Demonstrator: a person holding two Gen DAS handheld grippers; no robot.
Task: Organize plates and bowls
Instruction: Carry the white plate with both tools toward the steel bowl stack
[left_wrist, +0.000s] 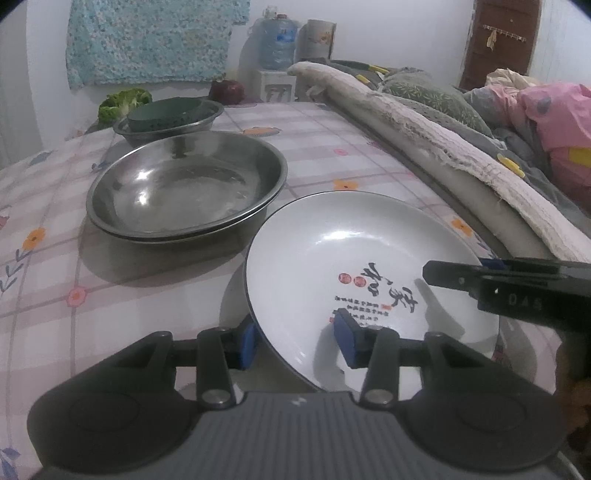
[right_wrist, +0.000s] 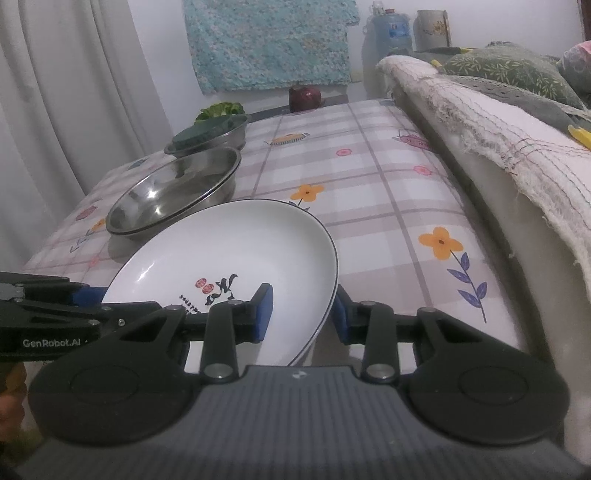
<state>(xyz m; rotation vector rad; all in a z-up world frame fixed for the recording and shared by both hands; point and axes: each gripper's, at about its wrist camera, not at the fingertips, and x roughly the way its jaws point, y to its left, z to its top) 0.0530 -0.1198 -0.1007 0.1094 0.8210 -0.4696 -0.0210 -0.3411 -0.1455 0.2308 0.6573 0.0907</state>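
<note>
I hold a white plate (left_wrist: 354, 258) tilted above the checked, flowered tablecloth (right_wrist: 388, 206), one set of tongs on each side of it. My left gripper (left_wrist: 297, 341) straddles the plate's near left rim, one blue pad (left_wrist: 347, 338) on the inner face and the other under the rim. They look clamped on it, though I cannot quite see full contact. My right gripper (right_wrist: 301, 312) straddles the near right rim the same way, and a second white rim shows just beneath that edge.

The plate's centre carries black brush-style Chinese characters, two small red seals and lines of fine print too small to read. The left gripper's body, seen from the right camera, reads "GenRobot.AI".

Further off to the left sit stacked steel basins (left_wrist: 184, 192), then a steel bowl (left_wrist: 170, 123) holding a dark green dish.
</note>
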